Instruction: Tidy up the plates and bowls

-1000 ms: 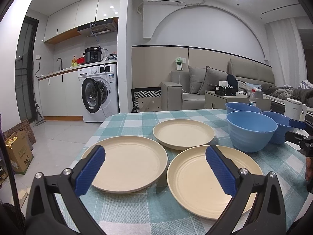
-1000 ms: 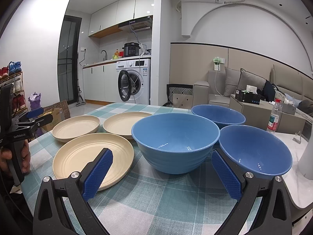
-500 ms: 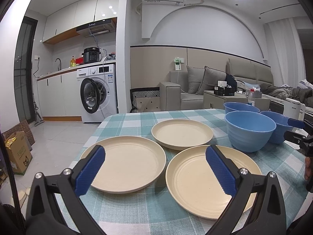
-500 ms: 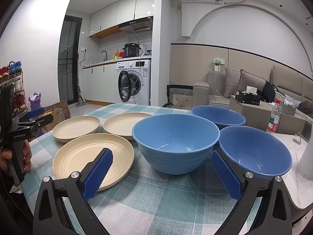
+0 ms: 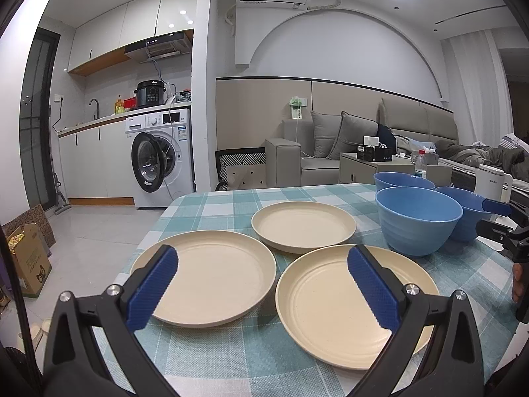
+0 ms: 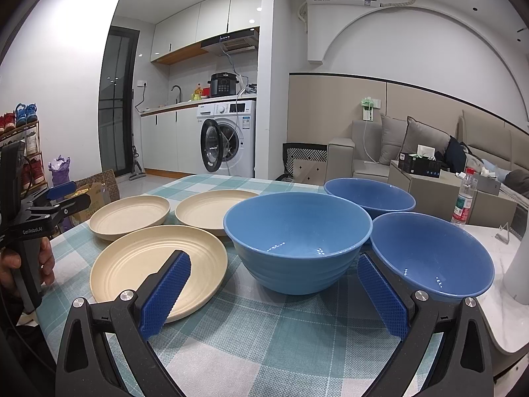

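Here, three cream plates point(image 5: 211, 276) lie flat on the checked tablecloth point(image 5: 264, 354), three blue bowls point(image 6: 297, 238) just beside them. The left gripper point(image 5: 263, 284) and right gripper point(image 6: 272, 292) hover empty, jaws wide apart.

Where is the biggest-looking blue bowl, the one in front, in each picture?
Left wrist view: the front blue bowl sits right of centre, behind the near plate.
Right wrist view: the same bowl fills the centre.
Shared landmark: the washing machine behind the table.
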A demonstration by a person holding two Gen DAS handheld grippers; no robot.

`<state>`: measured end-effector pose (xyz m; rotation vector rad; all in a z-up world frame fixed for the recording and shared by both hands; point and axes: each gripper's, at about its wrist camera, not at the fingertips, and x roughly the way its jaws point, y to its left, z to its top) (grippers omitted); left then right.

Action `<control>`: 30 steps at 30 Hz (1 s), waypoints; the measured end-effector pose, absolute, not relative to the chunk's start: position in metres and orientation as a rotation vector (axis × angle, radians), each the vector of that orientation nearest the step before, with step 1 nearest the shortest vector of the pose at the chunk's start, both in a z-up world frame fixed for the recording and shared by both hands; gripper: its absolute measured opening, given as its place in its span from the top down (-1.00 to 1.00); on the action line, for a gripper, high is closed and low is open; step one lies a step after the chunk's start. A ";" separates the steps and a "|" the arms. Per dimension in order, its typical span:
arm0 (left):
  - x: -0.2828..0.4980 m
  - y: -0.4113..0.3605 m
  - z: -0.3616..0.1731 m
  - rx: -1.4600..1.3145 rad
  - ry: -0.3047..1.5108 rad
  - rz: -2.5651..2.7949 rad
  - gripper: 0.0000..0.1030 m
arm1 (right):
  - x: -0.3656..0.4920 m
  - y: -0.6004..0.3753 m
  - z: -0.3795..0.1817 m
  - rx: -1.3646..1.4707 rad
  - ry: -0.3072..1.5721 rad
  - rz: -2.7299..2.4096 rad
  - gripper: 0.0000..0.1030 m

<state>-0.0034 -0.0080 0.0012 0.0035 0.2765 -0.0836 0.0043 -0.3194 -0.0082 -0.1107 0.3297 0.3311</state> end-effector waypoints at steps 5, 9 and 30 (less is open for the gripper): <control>-0.003 -0.008 0.001 0.004 0.279 -0.087 -1.00 | 0.004 -0.320 -0.008 -0.111 0.329 0.331 -1.00; -0.003 -0.008 0.001 0.005 0.280 -0.083 -1.00 | 0.004 -0.320 -0.008 -0.110 0.330 0.331 -1.00; -0.004 -0.006 0.002 0.008 0.289 -0.066 -1.00 | 0.007 -0.318 -0.008 -0.130 0.362 0.322 -1.00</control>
